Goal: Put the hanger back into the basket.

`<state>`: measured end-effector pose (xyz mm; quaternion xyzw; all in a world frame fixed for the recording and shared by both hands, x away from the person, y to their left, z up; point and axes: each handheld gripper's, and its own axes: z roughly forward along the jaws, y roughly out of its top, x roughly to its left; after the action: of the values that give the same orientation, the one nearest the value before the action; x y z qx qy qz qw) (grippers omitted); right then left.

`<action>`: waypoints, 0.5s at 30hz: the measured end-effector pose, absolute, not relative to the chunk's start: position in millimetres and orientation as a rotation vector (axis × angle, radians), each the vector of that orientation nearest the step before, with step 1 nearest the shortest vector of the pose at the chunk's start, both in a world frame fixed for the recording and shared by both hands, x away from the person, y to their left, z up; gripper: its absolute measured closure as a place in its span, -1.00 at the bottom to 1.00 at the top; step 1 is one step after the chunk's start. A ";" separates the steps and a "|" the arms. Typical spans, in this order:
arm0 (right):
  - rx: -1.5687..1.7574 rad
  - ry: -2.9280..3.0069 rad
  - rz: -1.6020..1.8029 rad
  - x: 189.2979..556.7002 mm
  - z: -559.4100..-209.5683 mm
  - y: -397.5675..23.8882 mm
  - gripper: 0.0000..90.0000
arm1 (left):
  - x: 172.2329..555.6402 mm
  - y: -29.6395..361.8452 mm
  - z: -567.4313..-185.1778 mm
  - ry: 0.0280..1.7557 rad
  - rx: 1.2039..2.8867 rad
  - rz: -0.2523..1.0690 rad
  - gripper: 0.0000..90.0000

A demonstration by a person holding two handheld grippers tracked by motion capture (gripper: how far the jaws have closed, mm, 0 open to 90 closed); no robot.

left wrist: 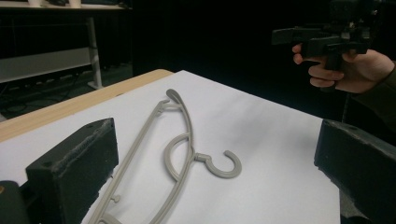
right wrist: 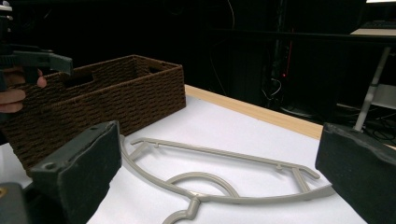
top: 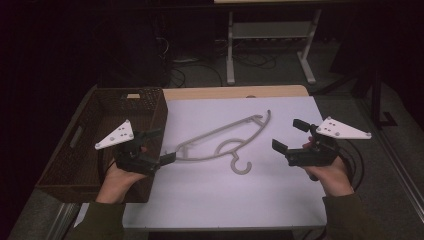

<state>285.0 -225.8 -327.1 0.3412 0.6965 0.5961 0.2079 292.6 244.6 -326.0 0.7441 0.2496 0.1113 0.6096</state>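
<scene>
grey plastic hanger (top: pixel 227 139) lies flat on the white table (top: pixel 280 200), just right of the basket (top: pixel 75 150), its long axis running from near-left to far-right and its hook toward the person. left gripper (top: pixel 162 146), jaws spread, sits at the hanger's near-left end, nearer than the right gripper (top: pixel 290 135), also spread, which stands apart off the hook side.

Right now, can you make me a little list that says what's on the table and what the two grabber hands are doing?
table: white top, wooden edge at the far side
hanger: grey plastic hanger lying flat in the middle, hook toward the person
basket: brown woven basket at the left, looks empty
left gripper: open, at the hanger's left end beside the basket
right gripper: open, to the right of the hanger, not touching it
</scene>
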 end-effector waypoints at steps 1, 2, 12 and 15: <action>0.950 1.939 1.659 285.1 -327.0 -226.0 -1.00 | 292.7 240.2 -325.4 0.578 1.730 0.252 -1.00; 0.947 1.939 1.657 285.4 -327.1 -226.1 -1.00 | 292.4 237.3 -325.2 0.578 1.735 0.251 -1.00; 0.954 1.978 1.610 291.0 -330.1 -220.7 -1.00 | 296.0 208.3 -331.1 0.560 1.821 0.238 -1.00; 0.955 1.996 1.589 295.0 -332.0 -218.2 -1.00 | 298.7 200.5 -336.2 0.556 1.855 0.226 -1.00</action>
<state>295.0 -218.2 -332.0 0.3431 0.7167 0.5707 0.2072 298.7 200.5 -336.2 0.7873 0.2359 0.0961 0.5615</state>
